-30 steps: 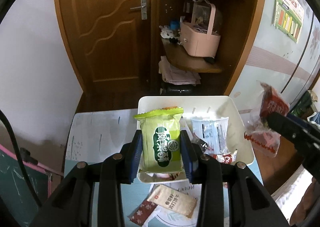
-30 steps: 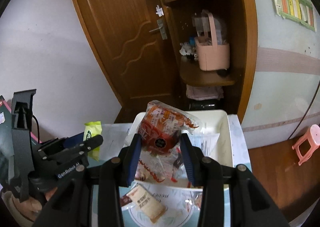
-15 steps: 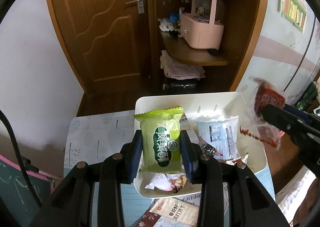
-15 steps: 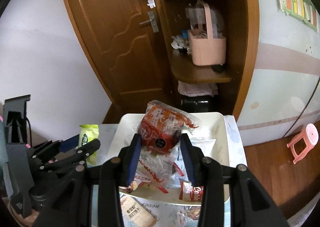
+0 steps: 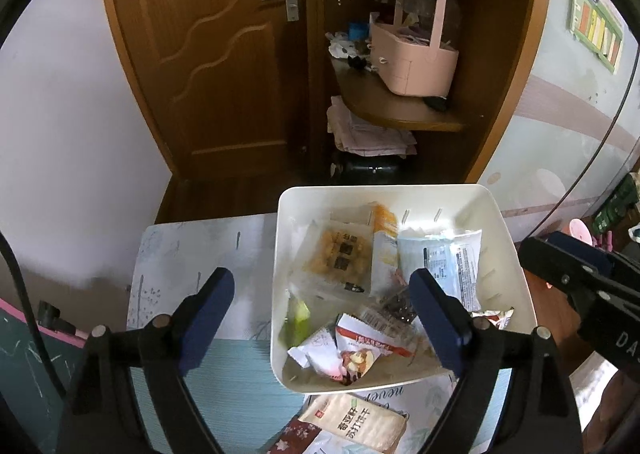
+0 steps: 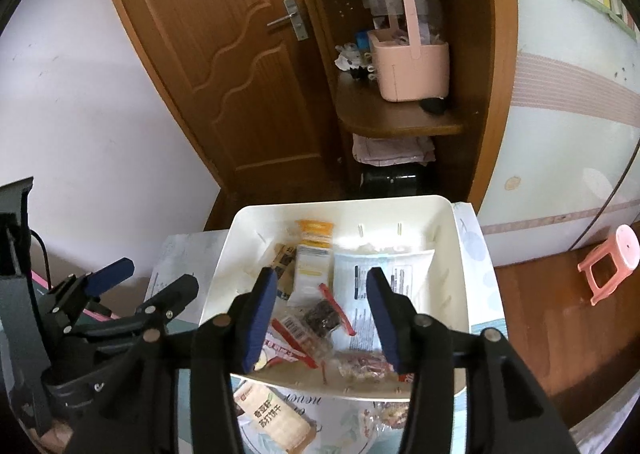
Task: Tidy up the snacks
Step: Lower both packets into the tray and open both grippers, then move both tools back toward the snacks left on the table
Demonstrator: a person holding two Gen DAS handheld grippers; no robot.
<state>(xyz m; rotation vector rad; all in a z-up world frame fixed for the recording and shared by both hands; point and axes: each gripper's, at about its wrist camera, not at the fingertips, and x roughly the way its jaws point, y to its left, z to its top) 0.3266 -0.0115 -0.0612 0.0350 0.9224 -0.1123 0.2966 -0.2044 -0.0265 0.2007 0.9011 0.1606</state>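
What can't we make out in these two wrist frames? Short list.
- Green packet in the white bin, left wrist view: mostly buried under other wrappers, label hidden.
- Tan cracker packet in front of the bin: cut off by the frame's bottom edge.
- Snack beside the right gripper, right wrist view: blurred, half behind a finger.
- Top shelf: cropped in both views.

Snack packets (image 5: 384, 294) lie in the bin (image 5: 516, 282) on the table (image 5: 180, 254).

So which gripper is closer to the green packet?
Left. The left gripper hangs just above the green packet by the bin's left wall, jaws opening, pads off it. The right gripper, jaws opening and empty, is over at the bin's right rim.
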